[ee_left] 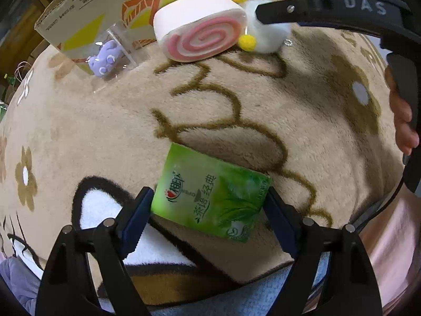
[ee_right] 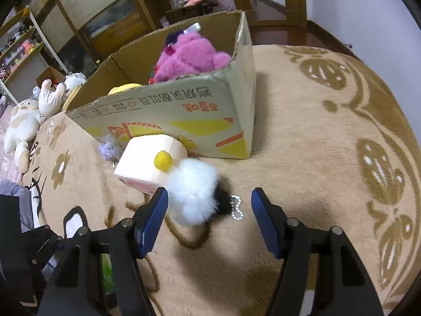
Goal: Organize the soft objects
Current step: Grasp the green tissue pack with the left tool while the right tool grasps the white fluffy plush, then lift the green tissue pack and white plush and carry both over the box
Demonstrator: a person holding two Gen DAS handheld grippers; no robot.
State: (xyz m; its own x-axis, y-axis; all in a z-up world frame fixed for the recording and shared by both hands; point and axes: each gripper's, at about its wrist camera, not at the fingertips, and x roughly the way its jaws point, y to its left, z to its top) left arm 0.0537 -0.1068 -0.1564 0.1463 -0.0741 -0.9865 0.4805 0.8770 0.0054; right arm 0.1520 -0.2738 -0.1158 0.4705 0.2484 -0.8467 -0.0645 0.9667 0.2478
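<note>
The left gripper points straight down over the green tissue pack on the rug. Its jaws sit apart, one at each short end, and I cannot tell if they press yet. The pack's long side runs from 10 to 4 o'clock. The right gripper is also apart, with the white fluffy toy by its left jaw. The cardboard box waits at 12 o'clock.

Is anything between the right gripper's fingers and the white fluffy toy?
Nothing visible. The white fluffy toy lies on the rug ahead of the right gripper, beside its left fingertip. The swirl-roll plush sits behind it, not in the way.
</note>
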